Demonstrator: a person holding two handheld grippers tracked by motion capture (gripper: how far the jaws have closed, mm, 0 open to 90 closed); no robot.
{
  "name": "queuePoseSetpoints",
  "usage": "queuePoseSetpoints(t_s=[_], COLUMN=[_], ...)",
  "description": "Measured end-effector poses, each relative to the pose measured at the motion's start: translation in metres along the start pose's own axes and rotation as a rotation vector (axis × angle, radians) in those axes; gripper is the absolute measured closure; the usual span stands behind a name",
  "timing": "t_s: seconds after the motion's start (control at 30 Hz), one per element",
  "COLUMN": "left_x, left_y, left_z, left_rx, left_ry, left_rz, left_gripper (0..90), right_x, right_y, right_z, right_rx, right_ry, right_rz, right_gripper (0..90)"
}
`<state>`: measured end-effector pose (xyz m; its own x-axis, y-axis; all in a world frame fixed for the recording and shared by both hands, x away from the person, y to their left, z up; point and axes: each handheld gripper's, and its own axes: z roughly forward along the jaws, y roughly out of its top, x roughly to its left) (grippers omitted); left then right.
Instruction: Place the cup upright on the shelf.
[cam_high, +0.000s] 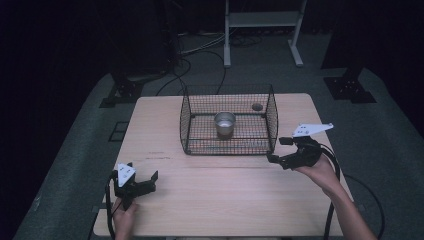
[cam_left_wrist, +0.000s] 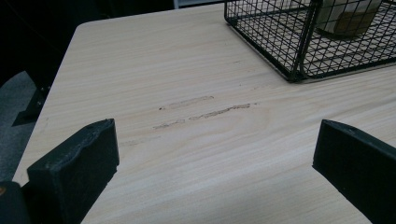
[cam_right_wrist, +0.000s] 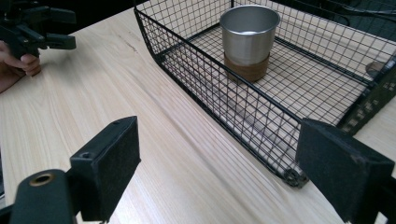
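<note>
a metal cup (cam_high: 225, 123) stands in the wire basket (cam_high: 229, 145) near the counter's (cam_high: 225, 190) far edge; left tongs (cam_high: 136, 186) and right tongs (cam_high: 280, 150) both gape empty.

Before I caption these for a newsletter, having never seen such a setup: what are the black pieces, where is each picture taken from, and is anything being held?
A person holds a hand-held grasping tool in each hand. The high view looks down on a wooden table: the left tool sits near the front left edge, the right tool beside the front right corner of a black wire basket. The other two pictures come from cameras riding on each tool, looking along its two black jaws. A metal cup with a brown band stands upright in the basket, along with a small dark thing I cannot identify. Both tools stand open, holding nothing.
</note>
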<state>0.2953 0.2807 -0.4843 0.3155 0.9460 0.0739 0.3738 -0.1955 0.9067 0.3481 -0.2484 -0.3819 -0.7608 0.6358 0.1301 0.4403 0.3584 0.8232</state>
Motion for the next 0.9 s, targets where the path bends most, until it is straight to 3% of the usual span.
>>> queuePoseSetpoints(t_s=[0.67, 0.9], left_x=[0.0, 0.0], left_y=[0.0, 0.0], left_z=[0.0, 0.0], left_rx=[-0.005, -0.003], left_ry=[0.0, 0.006], left_rz=[-0.001, -0.006], left_gripper=[0.0, 0.0], right_x=[0.0, 0.011], right_y=[-0.034, -0.041], right_z=[-0.006, -0.008], right_rx=[0.022, -0.005], right_ry=[-0.016, -0.012], right_rz=[0.014, 0.001], right_gripper=[13.3, 13.2])
